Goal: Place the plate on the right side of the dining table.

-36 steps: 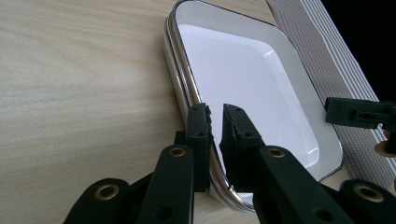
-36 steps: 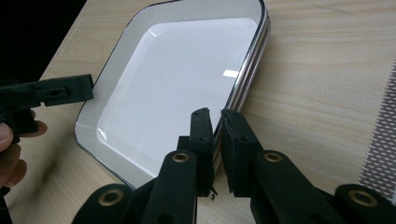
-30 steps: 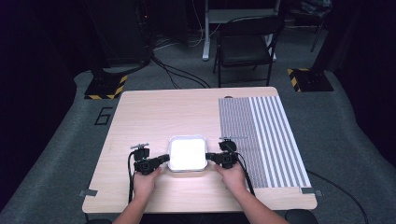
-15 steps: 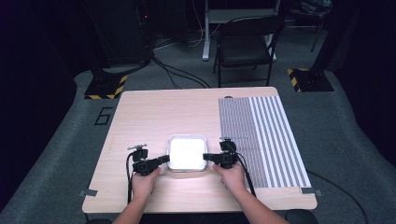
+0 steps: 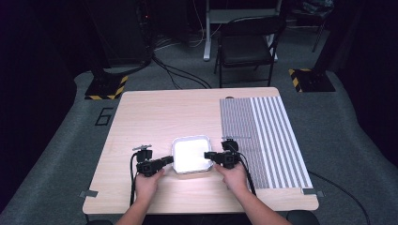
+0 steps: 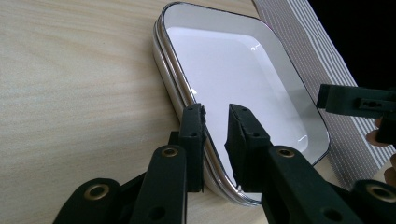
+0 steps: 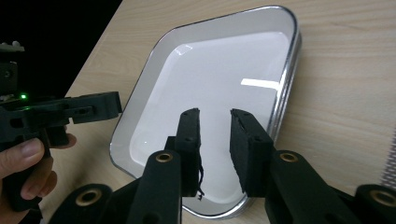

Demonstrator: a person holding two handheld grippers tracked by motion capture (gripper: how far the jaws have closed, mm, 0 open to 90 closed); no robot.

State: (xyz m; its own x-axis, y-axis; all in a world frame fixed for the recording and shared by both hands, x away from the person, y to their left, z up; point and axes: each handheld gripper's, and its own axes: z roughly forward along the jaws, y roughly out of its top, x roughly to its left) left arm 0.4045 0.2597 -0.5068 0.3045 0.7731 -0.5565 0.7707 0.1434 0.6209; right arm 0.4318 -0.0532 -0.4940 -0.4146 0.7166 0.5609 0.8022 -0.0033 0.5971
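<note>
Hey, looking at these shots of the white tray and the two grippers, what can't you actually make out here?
- Near edge of the white tray, left gripper view: covered by the left gripper, so contact with the rim is unclear.
- Same in the right gripper view: the right gripper covers the tray's near rim.
- High view: glare whitens the tray's inside, and both grippers are too small to judge jaw gaps.
- Whether it is one tray or a stack: the left gripper view shows layered rims, not decisive.

Each black claw (image 6: 215, 135) (image 7: 215, 140) has brass-ringed screw holes, blocky foam-like pads and a trailing black cable.
</note>
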